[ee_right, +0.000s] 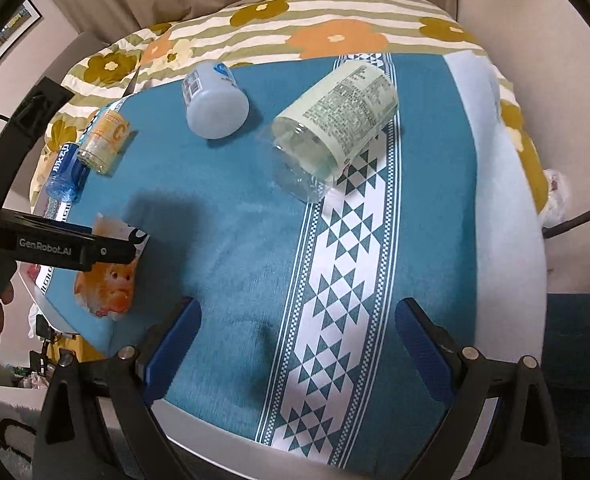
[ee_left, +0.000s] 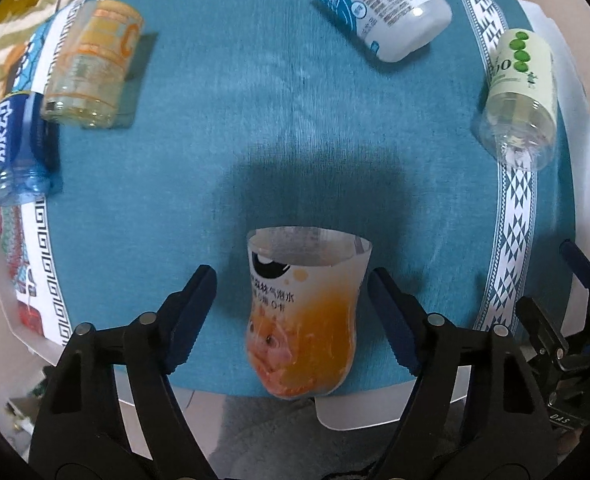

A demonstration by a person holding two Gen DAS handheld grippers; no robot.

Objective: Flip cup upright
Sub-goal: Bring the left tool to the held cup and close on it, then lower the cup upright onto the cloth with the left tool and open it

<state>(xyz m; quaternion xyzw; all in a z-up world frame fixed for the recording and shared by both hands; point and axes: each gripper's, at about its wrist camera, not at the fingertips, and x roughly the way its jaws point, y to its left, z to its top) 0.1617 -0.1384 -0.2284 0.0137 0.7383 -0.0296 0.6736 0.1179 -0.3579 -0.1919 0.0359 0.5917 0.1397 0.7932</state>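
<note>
An orange cut-bottle cup [ee_left: 301, 320] with a cartoon face stands upright near the front edge of the teal cloth [ee_left: 287, 120], its open rim up. My left gripper [ee_left: 293, 316] is open, its blue fingers on either side of the cup, not touching it. The cup also shows in the right wrist view [ee_right: 109, 280], partly hidden by the left gripper's black arm. My right gripper [ee_right: 297, 344] is open and empty above the cloth [ee_right: 235, 260] near the patterned white band [ee_right: 335, 260].
Other cut-bottle cups lie on their sides: a pale orange one [ee_left: 91, 64] and a blue one [ee_left: 19, 148] at left, a white one [ee_left: 379, 4] at the back, a green-labelled clear one [ee_left: 519, 100] at right. A flowered quilt [ee_right: 295, 28] lies behind.
</note>
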